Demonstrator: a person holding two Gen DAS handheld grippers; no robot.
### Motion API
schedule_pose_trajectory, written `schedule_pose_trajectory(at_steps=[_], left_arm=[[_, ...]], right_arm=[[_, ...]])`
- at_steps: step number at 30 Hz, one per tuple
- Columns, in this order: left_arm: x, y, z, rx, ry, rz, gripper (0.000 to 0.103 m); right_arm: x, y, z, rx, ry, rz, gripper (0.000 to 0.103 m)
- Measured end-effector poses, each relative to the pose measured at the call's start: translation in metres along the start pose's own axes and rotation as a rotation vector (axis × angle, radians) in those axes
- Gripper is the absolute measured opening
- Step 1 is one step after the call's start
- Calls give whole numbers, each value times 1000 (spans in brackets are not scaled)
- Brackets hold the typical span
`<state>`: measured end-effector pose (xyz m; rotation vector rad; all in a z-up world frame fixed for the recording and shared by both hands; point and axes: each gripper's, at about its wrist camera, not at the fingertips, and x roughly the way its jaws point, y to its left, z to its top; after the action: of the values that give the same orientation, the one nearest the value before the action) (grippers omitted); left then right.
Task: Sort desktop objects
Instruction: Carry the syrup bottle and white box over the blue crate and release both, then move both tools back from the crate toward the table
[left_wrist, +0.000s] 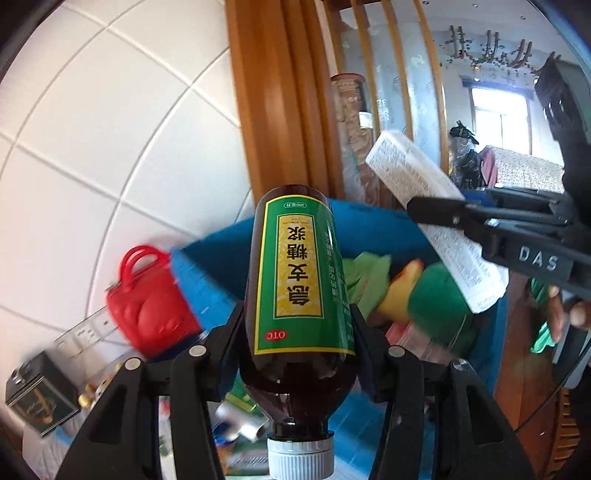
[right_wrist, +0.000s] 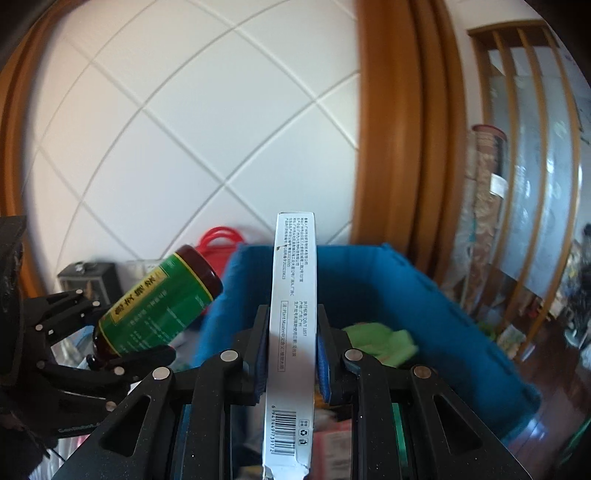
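My left gripper (left_wrist: 297, 325) is shut on a brown syrup bottle (left_wrist: 299, 280) with a green and yellow label, its white cap toward the camera. It shows in the right wrist view too, where the left gripper (right_wrist: 122, 332) holds the syrup bottle (right_wrist: 162, 302) at the left. My right gripper (right_wrist: 291, 328) is shut on a long white printed box (right_wrist: 291, 332) with a barcode. In the left wrist view the right gripper (left_wrist: 436, 218) holds the white box (left_wrist: 436, 210) at the right. Both are raised in front of a blue fabric bin (right_wrist: 406, 306).
The blue bin (left_wrist: 221, 266) holds green cloth (right_wrist: 376, 339) and a yellow-green soft thing (left_wrist: 417, 288). A red handled container (left_wrist: 147, 302) and a dark tin (left_wrist: 37, 395) stand left of it by the white tiled wall. A wooden door frame (right_wrist: 399, 129) rises behind.
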<state>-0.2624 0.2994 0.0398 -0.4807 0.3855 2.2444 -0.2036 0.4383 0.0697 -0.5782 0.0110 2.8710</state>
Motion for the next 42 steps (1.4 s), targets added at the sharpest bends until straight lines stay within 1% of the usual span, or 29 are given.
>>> schedule_pose_trajectory(at_steps=[4,5,6,7,8,9,10,12,13,14,18,21,23,26,29,34,36,42], left_arm=[[31,-25,23,13,7,14,51],[36,-28,26,20,11,30,52],[43,-33,33,29,16,64,54],[46,-36,38,30,13,92,56],[46,-40,44,24,4,126,64],[47,-39,50,12,-5,153,74],[45,-39,56,-7,-22,174,76],[40,-37,62,-26,-43,180,78],[39,-37,63,-23,-43,195,79],[36,-37,62,-24,-51,213,80],[26,-35,50,-51,-54,233,81],[19,-33,33,-61,-44,288,81],[12,-30,18,-67,-32,340,81],[-4,-20,-3,-112,-25,383,81],[-21,-7,-25,-156,-16,436,81],[-45,12,-53,-197,3,486,81],[-58,24,-63,-214,6,521,81],[-90,63,-90,-255,19,571,81]], right_arm=[[18,-36,7,27,22,4,22],[21,-41,9,34,24,7,23],[23,-48,11,44,21,9,24],[27,-53,13,50,17,4,33],[30,-58,16,50,17,-17,41],[32,-62,17,50,9,-37,61],[30,-65,17,55,-8,-45,71],[26,-69,16,63,-31,-29,72],[23,-70,15,62,-35,-24,72],[19,-72,13,73,-46,-14,72],[8,-79,5,101,-63,30,73],[-2,-80,-5,114,-88,48,78],[-10,-78,-14,111,-109,48,80],[-20,-73,-28,106,-132,61,82],[-22,-71,-40,114,-138,114,84],[-23,-47,-52,90,-112,152,85],[-25,-34,-53,82,-106,169,85],[-27,21,-50,41,-100,200,85]])
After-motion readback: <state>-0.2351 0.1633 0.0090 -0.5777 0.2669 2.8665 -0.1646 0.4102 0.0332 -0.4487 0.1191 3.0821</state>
